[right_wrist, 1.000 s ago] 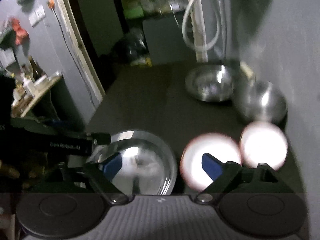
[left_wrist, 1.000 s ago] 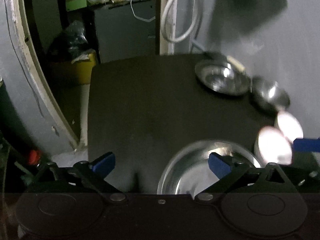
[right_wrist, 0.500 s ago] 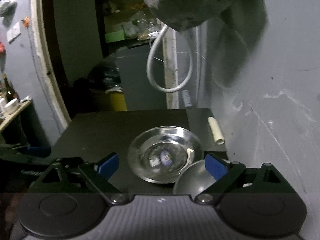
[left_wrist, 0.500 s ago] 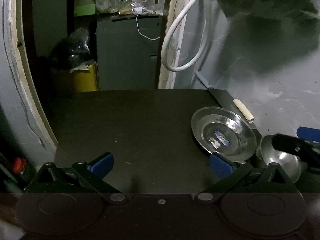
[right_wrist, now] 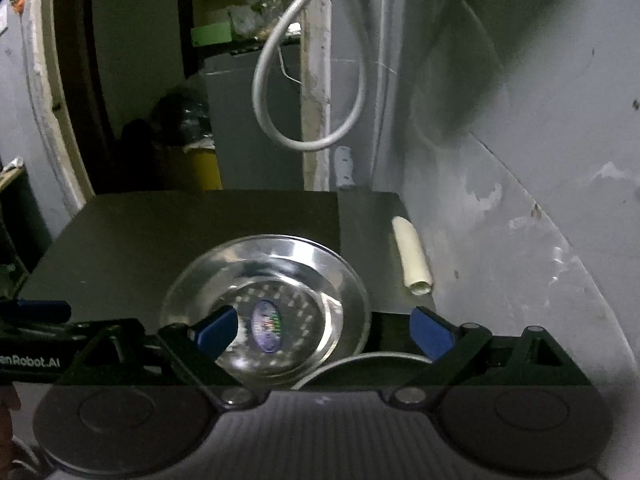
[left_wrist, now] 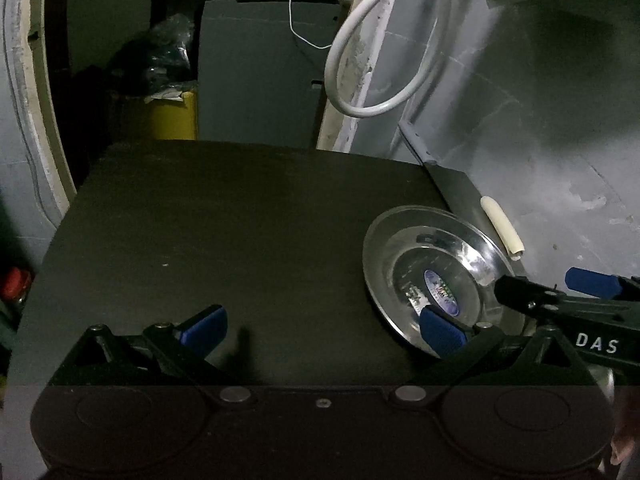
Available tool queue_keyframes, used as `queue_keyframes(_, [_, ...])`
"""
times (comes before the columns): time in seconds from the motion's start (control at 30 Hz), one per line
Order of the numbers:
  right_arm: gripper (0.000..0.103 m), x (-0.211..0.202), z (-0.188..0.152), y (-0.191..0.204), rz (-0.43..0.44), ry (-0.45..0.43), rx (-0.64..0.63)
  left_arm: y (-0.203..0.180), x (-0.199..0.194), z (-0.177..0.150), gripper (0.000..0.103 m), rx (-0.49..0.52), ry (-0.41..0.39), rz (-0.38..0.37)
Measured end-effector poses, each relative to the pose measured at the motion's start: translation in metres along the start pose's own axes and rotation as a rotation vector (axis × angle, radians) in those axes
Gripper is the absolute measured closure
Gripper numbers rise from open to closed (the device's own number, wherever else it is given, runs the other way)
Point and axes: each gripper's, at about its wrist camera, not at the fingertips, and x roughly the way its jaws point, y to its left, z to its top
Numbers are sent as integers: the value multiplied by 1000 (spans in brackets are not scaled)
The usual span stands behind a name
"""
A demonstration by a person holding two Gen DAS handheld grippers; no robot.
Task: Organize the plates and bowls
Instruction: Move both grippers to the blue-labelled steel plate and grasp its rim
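A steel plate with a blue sticker in its middle lies at the far right of the dark table. It also shows in the right wrist view. My left gripper is open and empty, low over the table, its right finger by the plate's near rim. My right gripper is open and empty just before the plate. A steel bowl's rim shows right below it. The right gripper's fingers reach in from the right in the left wrist view.
A cream tube lies on the table by the grey wall at right. A white hose loop hangs behind the table. A yellow bin and a dark cabinet stand beyond the table's far edge.
Both grippers have moved forward toward the far plate. The near large plate and the two bright bowls have dropped out of view. Both grippers stay open.
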Motion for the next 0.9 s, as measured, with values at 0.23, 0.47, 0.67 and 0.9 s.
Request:
queue_keyframes(0.23, [14,22,-1,-3,-4,68,-8,-12,19,6,10,-25,20,-46])
queue_keyframes(0.47, [16,35,-1,1,15,97,-46,-12,33,10,46,-46,69,-92])
queue_keyframes(0.67, [20,40,1,11,50,138,-109,-10,41,13,70,-53,116,-124])
queue_keyframes(0.9, [34,37,5,18,122,164,-107,4,36,12,80,-56,140,-114])
